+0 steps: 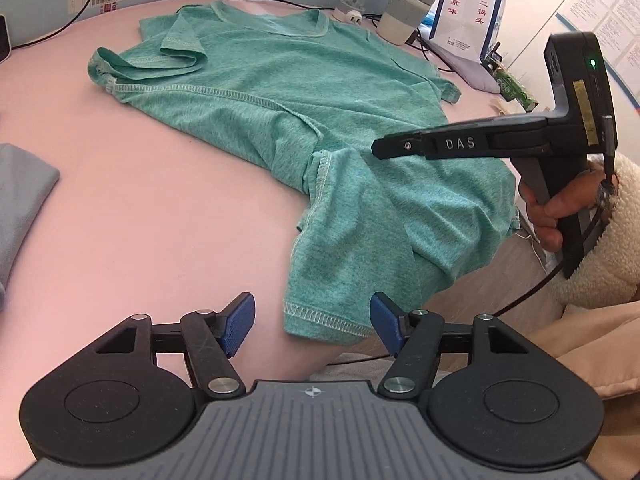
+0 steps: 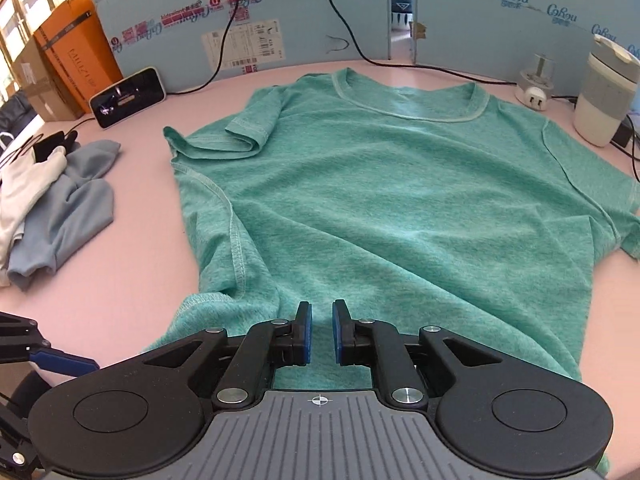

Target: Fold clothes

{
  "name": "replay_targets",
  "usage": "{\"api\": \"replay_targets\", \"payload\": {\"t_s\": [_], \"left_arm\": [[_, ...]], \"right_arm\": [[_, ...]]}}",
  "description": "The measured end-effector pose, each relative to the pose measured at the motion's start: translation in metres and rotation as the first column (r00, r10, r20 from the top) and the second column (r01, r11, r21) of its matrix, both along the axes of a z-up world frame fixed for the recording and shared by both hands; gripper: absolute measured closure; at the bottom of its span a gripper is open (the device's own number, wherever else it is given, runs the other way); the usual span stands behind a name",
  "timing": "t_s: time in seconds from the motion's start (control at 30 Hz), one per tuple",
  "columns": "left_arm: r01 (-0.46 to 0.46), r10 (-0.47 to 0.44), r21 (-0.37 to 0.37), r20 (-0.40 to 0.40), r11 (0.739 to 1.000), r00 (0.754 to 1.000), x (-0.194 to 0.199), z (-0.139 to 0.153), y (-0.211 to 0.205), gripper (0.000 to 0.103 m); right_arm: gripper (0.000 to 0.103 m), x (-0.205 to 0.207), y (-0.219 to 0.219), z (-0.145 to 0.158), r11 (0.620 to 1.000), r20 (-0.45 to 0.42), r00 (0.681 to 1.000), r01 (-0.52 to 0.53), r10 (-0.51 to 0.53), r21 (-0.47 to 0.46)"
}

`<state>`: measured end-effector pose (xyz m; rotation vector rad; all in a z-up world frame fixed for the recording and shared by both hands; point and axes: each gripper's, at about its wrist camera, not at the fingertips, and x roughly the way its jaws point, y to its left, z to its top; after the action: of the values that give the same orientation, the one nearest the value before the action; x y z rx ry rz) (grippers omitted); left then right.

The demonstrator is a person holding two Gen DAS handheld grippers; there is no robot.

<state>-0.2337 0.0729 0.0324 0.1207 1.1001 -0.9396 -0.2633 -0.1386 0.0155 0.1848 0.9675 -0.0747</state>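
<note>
A green T-shirt lies face up on the pink table, collar far, its left sleeve folded in. Its lower part hangs over the near table edge. My right gripper sits low on the shirt's lower middle, jaws almost together with a bunch of cloth between the blue pads; creases run toward it. The left wrist view shows this right gripper from the side, held by a hand, its tip on the T-shirt. My left gripper is open just over the hanging hem corner, pads clear of the cloth.
A blue-grey garment and a white one lie at the table's left. At the back stand a small clock, cables, a plug adapter, a lidded cup and a blue cardboard wall. A paper bag stands at the right.
</note>
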Motion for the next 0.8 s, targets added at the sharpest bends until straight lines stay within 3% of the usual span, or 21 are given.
{"api": "replay_targets", "payload": {"t_s": [0.17,0.3,0.47,0.63,0.8], "left_arm": [[-0.025,0.026,-0.081,0.014,0.996,1.0,0.017,0.004,-0.01,0.042],[-0.01,0.009,-0.13,-0.006,0.991,1.0,0.03,0.001,-0.026,0.05],[0.026,-0.03,-0.069,-0.052,0.997,0.998,0.034,-0.012,-0.044,0.092],[0.054,-0.059,-0.037,-0.15,0.998,0.987,0.032,-0.01,-0.025,0.099],[0.126,-0.107,0.082,-0.208,0.989,0.972,0.013,-0.007,0.006,0.101]], "right_arm": [[0.089,-0.01,0.0,0.0,0.999,0.005,0.999,0.041,-0.041,0.022],[0.089,-0.017,-0.003,0.002,0.996,0.015,0.997,0.071,-0.072,0.046],[0.088,-0.027,-0.015,0.008,0.989,0.037,0.989,0.141,-0.143,0.053],[0.088,-0.038,-0.029,0.01,0.978,0.051,0.977,0.204,-0.207,0.048],[0.088,-0.041,-0.037,0.009,0.974,0.051,0.974,0.218,-0.221,0.059]]}}
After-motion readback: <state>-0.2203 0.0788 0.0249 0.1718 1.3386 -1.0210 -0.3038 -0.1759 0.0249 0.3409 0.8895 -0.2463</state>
